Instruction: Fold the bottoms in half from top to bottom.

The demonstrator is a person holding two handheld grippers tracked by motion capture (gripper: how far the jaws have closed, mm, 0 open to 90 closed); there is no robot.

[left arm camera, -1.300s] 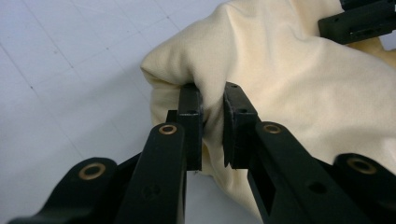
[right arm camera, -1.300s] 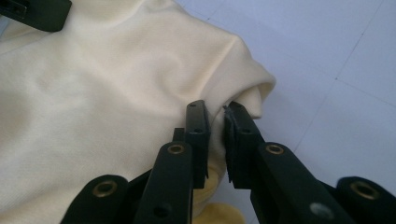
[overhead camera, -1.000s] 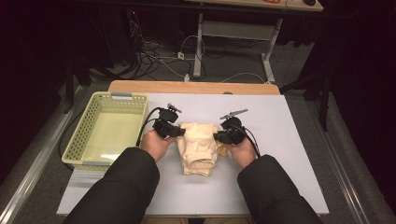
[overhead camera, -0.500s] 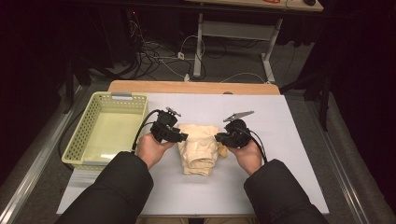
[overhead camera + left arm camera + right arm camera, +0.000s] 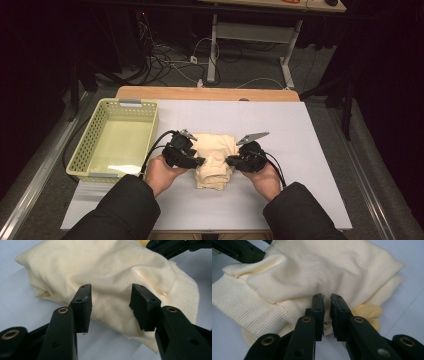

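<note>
Left gripper view: left gripper (image 5: 110, 307) jaws, just opened, stand apart before the folded cream garment (image 5: 105, 272), gripping nothing. Right gripper (image 5: 327, 315) jaws pinch its fold, nearly closed as before.

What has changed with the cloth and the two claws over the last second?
The left claw has just opened, letting go of the folded cream fabric garment, and stands open beside it. The right claw is shut on a fold of it. Both hands slid slightly toward the person. The yellow plastic basket stayed put.
</note>
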